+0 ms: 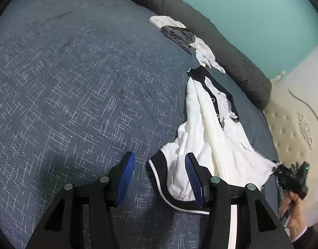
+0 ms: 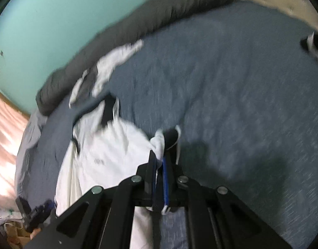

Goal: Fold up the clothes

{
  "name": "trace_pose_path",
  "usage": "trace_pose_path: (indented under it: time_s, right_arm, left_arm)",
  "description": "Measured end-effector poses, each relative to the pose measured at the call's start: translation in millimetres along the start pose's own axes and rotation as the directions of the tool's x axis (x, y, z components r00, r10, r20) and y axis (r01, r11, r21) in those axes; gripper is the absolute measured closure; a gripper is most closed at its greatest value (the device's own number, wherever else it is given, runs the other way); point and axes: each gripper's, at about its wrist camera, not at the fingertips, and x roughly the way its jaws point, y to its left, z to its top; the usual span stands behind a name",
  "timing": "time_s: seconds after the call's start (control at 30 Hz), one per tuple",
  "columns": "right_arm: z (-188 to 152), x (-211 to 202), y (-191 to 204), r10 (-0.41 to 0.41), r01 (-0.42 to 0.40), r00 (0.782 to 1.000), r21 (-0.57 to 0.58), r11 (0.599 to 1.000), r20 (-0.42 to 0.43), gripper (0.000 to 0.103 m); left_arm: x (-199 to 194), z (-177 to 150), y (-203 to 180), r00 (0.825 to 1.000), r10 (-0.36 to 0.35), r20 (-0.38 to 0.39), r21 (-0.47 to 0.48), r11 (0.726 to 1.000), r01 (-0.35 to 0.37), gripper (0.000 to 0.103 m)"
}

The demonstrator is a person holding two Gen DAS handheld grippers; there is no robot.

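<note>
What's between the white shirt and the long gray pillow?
Left wrist view: a small pile of white and gray clothes between white shirt and gray pillow.

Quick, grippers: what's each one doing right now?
Left gripper: open, holding nothing, at the sleeve of the white polo shirt with black trim.
Right gripper: closed on the shirt's fabric.

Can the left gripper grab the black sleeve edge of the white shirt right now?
Probably yes. The left gripper has its jaws open, and the shirt's black sleeve edge lies between them on the bed, nothing covering it.
</note>
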Motion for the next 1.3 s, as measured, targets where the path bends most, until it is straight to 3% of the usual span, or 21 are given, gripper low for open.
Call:
trace_pose_path:
  time_s: [0.33, 0.43, 0.5, 0.63, 0.77, 0.9, 1.3]
  right_arm:
    - [-56, 3, 4, 0.100, -0.103, 0.994, 0.091, 0.991, 0.035, 0.094]
    - [-63, -7, 9, 0.114, -0.120, 0.991, 0.078, 0.990, 0.076, 0.093]
    - [-70, -13, 10, 0.130, -0.139, 0.985, 0.078, 0.987, 0.112, 0.093]
    - [-85, -16, 10, 0.162, -0.172, 0.976, 0.062, 0.983, 0.144, 0.093]
    - [-94, -8, 2, 0.175, -0.187, 0.978, 0.110, 0.976, 0.111, 0.089]
    - [-92, -10, -2, 0.225, -0.242, 0.967, 0.158, 0.957, 0.120, 0.088]
    - [-90, -12, 10, 0.265, -0.280, 0.957, 0.144, 0.949, 0.119, 0.088]
  left_arm:
    - [12, -4, -2, 0.999, -0.006, -0.037, 0.026, 1.000, 0.007, 0.050]
    - [18, -9, -3, 0.999, -0.014, -0.050, 0.037, 0.999, 0.016, 0.068]
    - [22, -12, -2, 0.998, -0.030, -0.058, 0.027, 0.999, 0.032, 0.089]
    - [19, -12, -6, 0.998, -0.048, -0.046, 0.019, 0.999, 0.049, 0.098]
    - [6, -7, -20, 0.999, -0.041, -0.012, 0.038, 0.998, 0.041, 0.099]
    - [-11, 5, -32, 1.000, -0.016, 0.022, 0.050, 0.999, 0.015, 0.099]
    - [-75, 87, -32, 0.980, 0.125, 0.152, 0.015, 0.992, -0.129, 0.099]
